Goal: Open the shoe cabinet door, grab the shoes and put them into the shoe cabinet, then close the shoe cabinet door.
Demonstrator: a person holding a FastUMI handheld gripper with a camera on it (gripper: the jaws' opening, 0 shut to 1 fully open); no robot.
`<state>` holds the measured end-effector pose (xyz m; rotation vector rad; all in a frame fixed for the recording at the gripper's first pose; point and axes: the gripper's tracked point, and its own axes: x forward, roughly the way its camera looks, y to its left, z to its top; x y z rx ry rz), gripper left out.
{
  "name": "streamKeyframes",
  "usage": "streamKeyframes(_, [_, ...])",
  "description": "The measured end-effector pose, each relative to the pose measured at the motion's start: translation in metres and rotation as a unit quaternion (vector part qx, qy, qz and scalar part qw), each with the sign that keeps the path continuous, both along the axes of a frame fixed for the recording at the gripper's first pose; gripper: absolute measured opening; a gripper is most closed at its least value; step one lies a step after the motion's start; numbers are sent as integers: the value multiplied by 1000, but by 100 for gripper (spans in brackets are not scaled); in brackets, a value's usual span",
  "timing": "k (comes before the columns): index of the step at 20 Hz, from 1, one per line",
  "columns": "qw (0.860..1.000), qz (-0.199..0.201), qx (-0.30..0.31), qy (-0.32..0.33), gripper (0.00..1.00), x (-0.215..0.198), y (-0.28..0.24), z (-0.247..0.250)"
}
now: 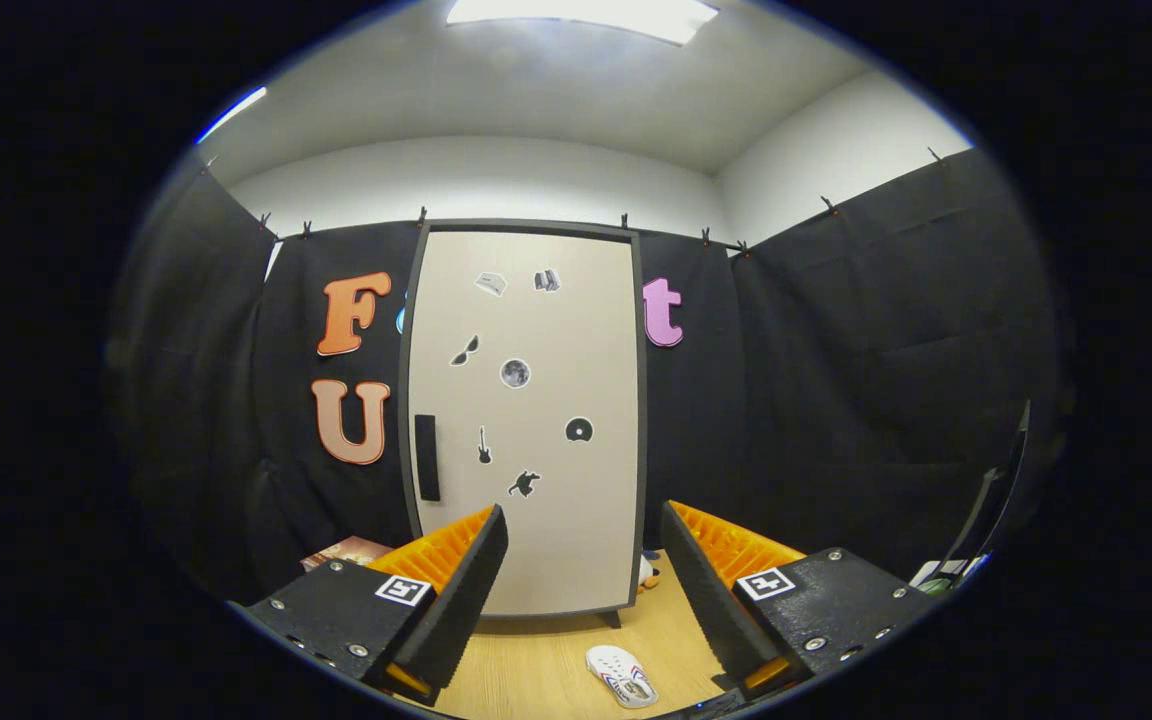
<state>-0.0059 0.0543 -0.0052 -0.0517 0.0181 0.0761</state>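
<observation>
Wood floor: we see 1 white shoe (622, 676) lying flat betw. the tongs' fingers, long axis slanting toward the right finger.
Cabinet: shoe cabinet door (526, 420) shut, upright, handle (426, 457) on left edge; stickers, no readable text.
Tongs (584, 540): spread apart, empty.

I saw the shoe cabinet door (526, 420) in pale beige, dark-framed, dotted with small black-and-white stickers, its handle (426, 457) black. The shoe (622, 676) was white with dark and reddish markings. The floor (536, 670) showed light wood grain. My gripper (584, 525) hung spread apart.
</observation>
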Motion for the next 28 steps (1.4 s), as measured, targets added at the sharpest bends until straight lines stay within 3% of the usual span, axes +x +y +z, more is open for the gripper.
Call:
streamKeyframes(16, [995, 97, -16, 29, 96, 116, 164, -27])
streamKeyframes(24, [992, 99, -11, 71, 95, 194, 218, -56])
streamKeyframes(28, [993, 83, -28, 73, 81, 226, 225, -66])
